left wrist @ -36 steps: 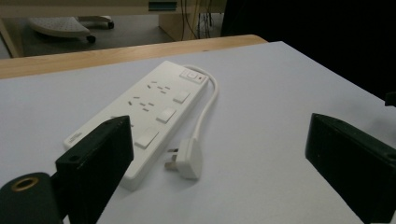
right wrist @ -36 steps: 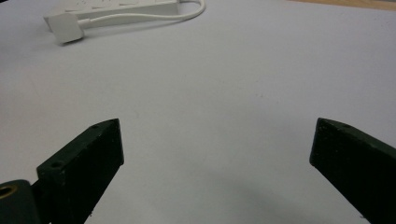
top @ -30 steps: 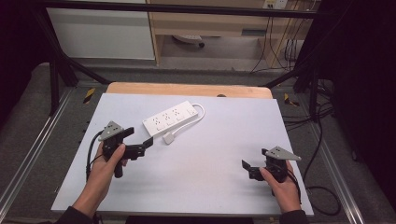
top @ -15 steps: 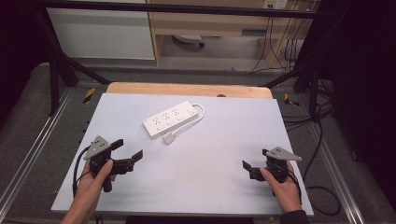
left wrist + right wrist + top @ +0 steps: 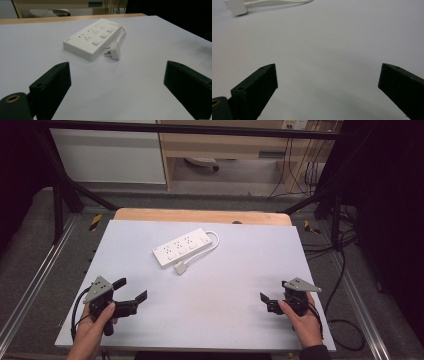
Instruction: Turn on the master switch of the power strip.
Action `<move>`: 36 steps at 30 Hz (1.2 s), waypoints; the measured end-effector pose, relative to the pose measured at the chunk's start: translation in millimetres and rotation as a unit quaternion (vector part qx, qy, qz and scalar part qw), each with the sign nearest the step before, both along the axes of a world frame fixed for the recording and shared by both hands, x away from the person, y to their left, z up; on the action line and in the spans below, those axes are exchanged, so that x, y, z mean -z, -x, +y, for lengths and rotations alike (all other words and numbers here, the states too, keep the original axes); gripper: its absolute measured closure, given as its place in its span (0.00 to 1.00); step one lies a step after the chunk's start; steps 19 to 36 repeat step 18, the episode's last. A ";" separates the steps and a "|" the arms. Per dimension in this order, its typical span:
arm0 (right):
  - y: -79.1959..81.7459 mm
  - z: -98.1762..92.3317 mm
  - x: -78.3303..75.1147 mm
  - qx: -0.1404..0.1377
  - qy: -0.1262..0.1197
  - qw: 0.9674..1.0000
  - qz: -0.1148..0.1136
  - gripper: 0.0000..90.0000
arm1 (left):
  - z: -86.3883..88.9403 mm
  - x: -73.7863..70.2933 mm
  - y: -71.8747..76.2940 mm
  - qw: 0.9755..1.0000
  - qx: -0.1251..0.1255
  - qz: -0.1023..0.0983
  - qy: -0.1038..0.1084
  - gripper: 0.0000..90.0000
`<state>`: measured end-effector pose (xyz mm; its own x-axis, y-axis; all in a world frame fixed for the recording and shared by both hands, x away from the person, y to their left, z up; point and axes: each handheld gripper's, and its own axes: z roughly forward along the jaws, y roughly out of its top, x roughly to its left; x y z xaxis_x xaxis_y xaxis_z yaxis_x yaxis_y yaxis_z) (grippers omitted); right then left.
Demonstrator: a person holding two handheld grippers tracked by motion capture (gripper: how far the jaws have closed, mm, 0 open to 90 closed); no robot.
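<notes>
A white power strip (image 5: 181, 249) lies flat on the white table top (image 5: 235, 270), a little left of centre and toward the far side. Its short cord loops round the right end to a white plug (image 5: 180, 268) lying just in front of it. My left gripper (image 5: 131, 289) is open and empty near the front left corner, pointing toward the strip, well short of it. Between its wide-apart jaws the left gripper view shows the strip (image 5: 92, 38) and plug (image 5: 114, 51). My right gripper (image 5: 266, 302) is open and empty at the front right. Its view shows the plug (image 5: 237, 8) far off.
A wooden board edge (image 5: 200, 215) runs along the table's far side. Metal frame rails (image 5: 45, 270) flank the table. Cables (image 5: 345, 330) trail on the floor at right. Cabinets and a shelf stand beyond the table.
My left gripper has drawn back from beside the power strip toward the front left corner, still open. The right gripper has stayed where it was.
</notes>
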<state>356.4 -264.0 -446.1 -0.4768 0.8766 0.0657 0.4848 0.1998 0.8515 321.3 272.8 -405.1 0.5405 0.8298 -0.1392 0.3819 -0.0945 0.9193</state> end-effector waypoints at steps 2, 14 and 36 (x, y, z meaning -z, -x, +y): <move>-0.8 -0.2 1.6 0.002 0.005 1.000 0.003 0.03 | 4.2 3.0 1.9 1.000 -0.005 0.002 0.000 0.08; -4.0 2.0 8.7 0.007 0.021 0.999 0.026 0.03 | 37.4 22.2 14.4 0.999 -0.027 0.006 -0.016 0.08; -5.3 2.7 11.3 0.012 0.031 0.999 0.033 0.03 | 41.8 19.6 14.5 0.999 -0.038 -0.002 0.002 0.08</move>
